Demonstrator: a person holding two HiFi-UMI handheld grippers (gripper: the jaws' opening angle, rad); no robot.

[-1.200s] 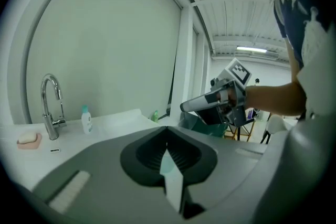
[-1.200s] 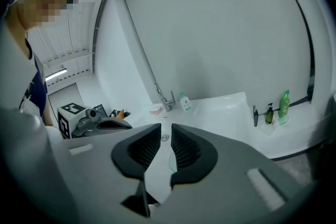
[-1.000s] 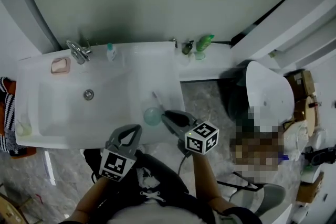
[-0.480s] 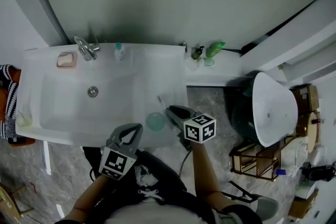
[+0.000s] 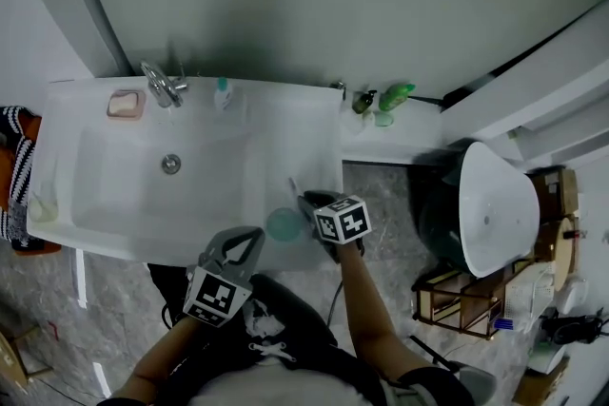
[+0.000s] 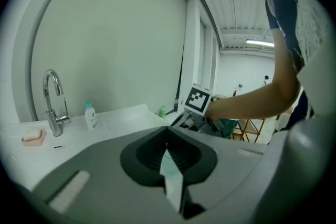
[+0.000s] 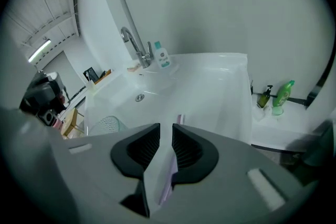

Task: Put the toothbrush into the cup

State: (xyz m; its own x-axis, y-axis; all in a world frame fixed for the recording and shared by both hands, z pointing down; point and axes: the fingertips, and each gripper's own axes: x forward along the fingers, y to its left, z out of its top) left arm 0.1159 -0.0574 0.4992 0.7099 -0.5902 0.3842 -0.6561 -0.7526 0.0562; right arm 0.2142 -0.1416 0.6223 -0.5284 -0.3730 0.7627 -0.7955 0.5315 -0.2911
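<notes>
Cup (image 5: 283,223) beside toothbrush (image 5: 293,189) — faucet (image 5: 162,87), green bottle (image 5: 396,95) well apart.

One toothbrush (image 7: 180,118), one cup (image 5: 283,223), one tap (image 5: 160,86), one soap dish (image 5: 124,105), three bottles (image 5: 222,94).

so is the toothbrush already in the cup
No, in the right gripper view the toothbrush lies on the sink, outside the cup that stands to its left.
</notes>
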